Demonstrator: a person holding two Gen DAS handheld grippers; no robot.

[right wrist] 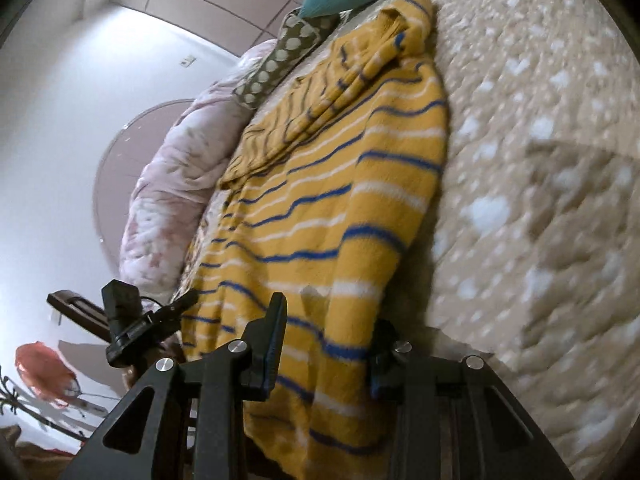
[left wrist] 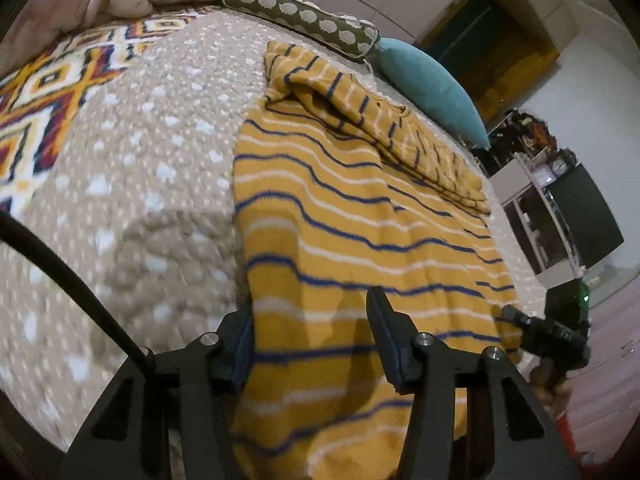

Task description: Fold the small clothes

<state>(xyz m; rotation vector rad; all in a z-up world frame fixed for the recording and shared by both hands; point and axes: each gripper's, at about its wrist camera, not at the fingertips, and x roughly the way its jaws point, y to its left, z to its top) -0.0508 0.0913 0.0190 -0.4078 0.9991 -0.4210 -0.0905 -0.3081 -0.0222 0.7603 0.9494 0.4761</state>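
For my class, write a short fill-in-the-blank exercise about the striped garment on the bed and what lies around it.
1. The yellow sweater has thin white stripes and thin ____ stripes.
2. The sweater lies on a beige bedspread dotted with ____ spots.
3. Beyond the sweater, next to the olive spotted bolster, lies a ____ cushion.
4. At the head of the bed a sleeve lies folded ____ the sweater's body.

Missing words: blue; white; teal; over

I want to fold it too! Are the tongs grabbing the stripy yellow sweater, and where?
Nothing is grabbed yet. Both the left tongs and right tongs are open, straddling the yellow sweater's bottom hem at the bed's edge.
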